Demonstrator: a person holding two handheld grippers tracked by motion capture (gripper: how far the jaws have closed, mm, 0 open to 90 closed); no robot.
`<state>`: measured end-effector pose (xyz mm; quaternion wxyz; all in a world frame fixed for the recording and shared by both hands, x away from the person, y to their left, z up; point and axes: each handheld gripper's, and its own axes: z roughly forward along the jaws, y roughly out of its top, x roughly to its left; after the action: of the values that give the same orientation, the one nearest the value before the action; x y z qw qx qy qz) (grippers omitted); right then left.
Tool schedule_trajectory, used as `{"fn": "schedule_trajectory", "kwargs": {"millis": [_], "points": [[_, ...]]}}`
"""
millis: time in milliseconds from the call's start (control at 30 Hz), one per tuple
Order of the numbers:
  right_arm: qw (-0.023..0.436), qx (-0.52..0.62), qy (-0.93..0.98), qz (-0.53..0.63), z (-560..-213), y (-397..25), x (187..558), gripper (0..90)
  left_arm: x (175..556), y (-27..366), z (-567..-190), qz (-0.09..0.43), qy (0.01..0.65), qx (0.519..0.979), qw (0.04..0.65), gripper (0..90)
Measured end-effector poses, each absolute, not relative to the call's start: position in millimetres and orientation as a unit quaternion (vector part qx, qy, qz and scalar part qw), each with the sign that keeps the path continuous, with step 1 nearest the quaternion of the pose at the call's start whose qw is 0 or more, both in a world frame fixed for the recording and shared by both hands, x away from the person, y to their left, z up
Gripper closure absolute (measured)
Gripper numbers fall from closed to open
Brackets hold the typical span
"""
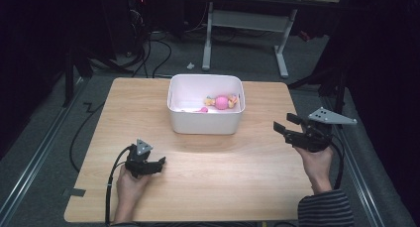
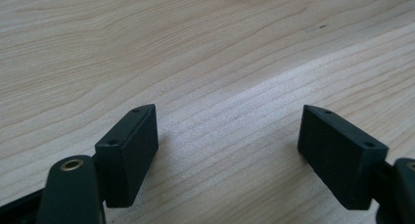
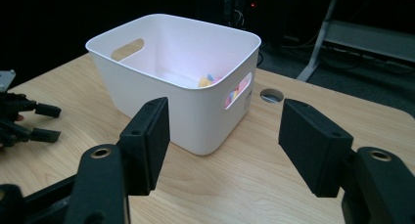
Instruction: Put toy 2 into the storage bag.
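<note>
A white plastic bin (image 1: 205, 119) stands at the back middle of the wooden table (image 1: 223, 172). Inside it lie small pink and yellow toys (image 1: 221, 102). In the right gripper view the bin (image 3: 186, 101) has handle cut-outs, and bits of the toys (image 3: 208, 80) show over its rim. My left gripper (image 1: 159, 163) rests low on the table at the front left, open, with bare wood between its jaws (image 2: 227, 136). My right gripper (image 1: 281, 127) is held up at the right edge, open and pointing at the bin (image 3: 222, 136).
A round cable hole (image 3: 270, 95) sits in the table beyond the bin. The left gripper (image 3: 46, 122) shows at the far left of the right gripper view. Beyond the table, a white desk frame (image 1: 245, 28) and cables lie on the dark floor.
</note>
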<state>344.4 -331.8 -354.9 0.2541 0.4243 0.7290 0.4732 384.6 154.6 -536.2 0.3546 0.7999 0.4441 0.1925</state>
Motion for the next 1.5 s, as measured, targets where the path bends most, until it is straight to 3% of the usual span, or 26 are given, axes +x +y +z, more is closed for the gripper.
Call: {"fn": "schedule_trajectory", "kwargs": {"millis": [600, 1000, 1500], "points": [[0.222, 0.462, 0.703, 0.493, -408.0, -344.2, 329.9, 37.1, 384.6, 154.5, -536.3, 0.193, 0.444, 0.8, 0.355, 23.1], [0.195, 0.49, 0.693, 0.491, -453.8, -341.6, 335.2, 37.9, 384.7, 154.6, -536.3, 0.192, 0.444, 0.8, 0.355, 23.1], [0.192, 0.509, 0.724, 0.425, -505.5, -324.4, 349.7, 38.3, 384.7, 154.6, -536.3, 0.192, 0.445, 0.8, 0.355, 23.1]]}}
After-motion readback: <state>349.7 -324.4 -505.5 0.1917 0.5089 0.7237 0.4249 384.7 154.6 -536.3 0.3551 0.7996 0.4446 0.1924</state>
